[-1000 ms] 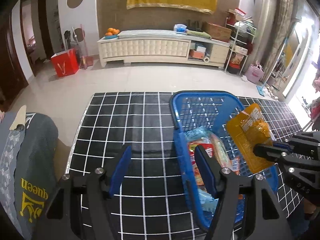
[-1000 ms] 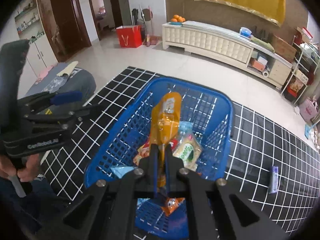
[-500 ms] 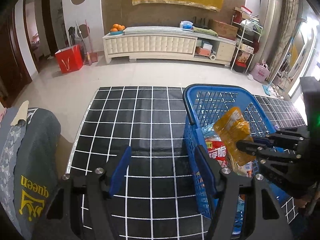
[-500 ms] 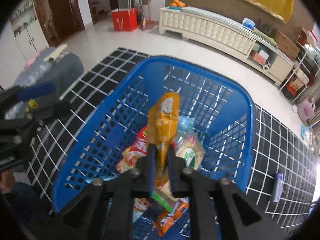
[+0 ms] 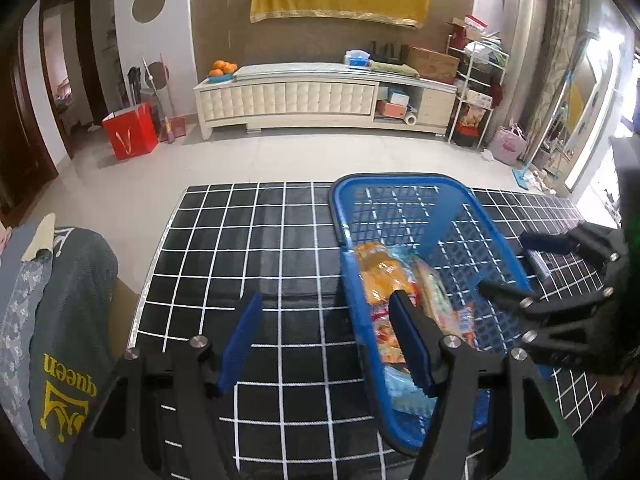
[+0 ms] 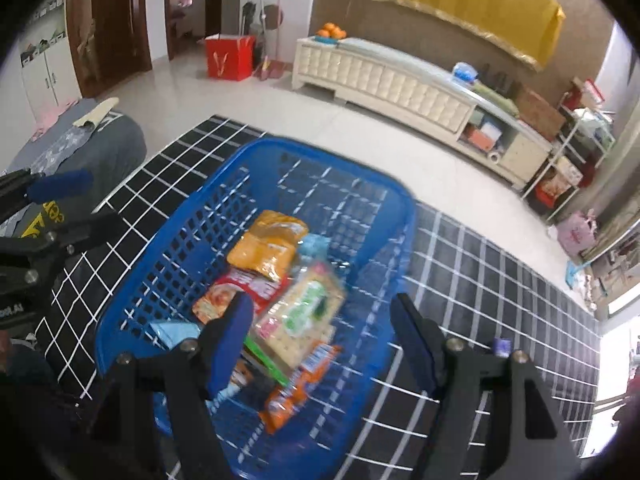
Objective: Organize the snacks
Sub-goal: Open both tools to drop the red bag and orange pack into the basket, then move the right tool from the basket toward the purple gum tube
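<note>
A blue plastic basket (image 5: 400, 181) (image 6: 336, 153) stands on the black grid-patterned table mat (image 5: 260, 248) and holds several snack packets. An orange packet (image 6: 267, 251) (image 5: 379, 276) lies loose on top of them, beside a cracker pack (image 6: 308, 312). My right gripper (image 6: 322, 338) (image 5: 516, 264) hovers over the basket's near end. Its jaws are opening and the pads touch nothing. My left gripper (image 5: 324, 340) (image 6: 76, 204) is open and empty over the mat, just left of the basket, with its right finger in front of the basket's rim.
A small wrapped snack (image 6: 502, 346) lies on the mat to the right of the basket. A chair draped in grey cloth (image 5: 60, 320) stands at the table's left edge. Beyond the table are a tiled floor, a white cabinet (image 5: 288, 98) and a red bag (image 5: 130, 136).
My right gripper went from shut on the orange packet to open. The packet dropped among the snacks in the basket. The left gripper stayed open beside the basket.
</note>
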The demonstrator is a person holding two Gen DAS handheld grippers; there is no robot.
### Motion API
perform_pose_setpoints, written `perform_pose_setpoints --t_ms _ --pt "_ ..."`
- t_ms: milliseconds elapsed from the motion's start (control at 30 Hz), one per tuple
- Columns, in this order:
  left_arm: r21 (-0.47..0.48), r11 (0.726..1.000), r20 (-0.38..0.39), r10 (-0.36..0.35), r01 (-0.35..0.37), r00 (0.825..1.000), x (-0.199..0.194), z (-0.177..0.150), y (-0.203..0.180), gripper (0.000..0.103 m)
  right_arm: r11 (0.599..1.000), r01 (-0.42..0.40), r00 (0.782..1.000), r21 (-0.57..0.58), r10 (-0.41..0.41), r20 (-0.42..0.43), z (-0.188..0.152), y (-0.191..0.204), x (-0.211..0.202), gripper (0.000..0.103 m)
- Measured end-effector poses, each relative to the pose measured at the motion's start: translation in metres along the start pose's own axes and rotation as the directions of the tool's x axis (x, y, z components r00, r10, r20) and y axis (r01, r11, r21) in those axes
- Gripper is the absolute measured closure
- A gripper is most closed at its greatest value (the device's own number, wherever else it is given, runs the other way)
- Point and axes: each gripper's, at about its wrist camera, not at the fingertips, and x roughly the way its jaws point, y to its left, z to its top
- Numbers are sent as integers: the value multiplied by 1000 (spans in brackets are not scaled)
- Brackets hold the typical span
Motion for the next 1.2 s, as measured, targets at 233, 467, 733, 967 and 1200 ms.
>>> perform_pose_setpoints --t_ms 233,467,733,967,1200 --pt "23 1000 19 -22 22 1000 -25 1 -35 29 999 22 998 36 -24 52 -21 -34 -45 26" --pt "112 994 57 -8 1 998 -46 2 -95 20 993 27 995 117 -38 90 -46 -77 -79 22" --pt "164 985 74 -75 62 994 -47 -2 -160 15 977 49 997 209 -60 46 -77 -121 -86 18" --pt "195 977 32 -90 83 995 -26 3 -211 0 945 13 1000 325 -9 -17 -100 -174 -67 17" --pt "163 982 -36 -87 92 996 13 17 -240 0 959 67 997 276 -56 -50 -106 -204 -34 11"
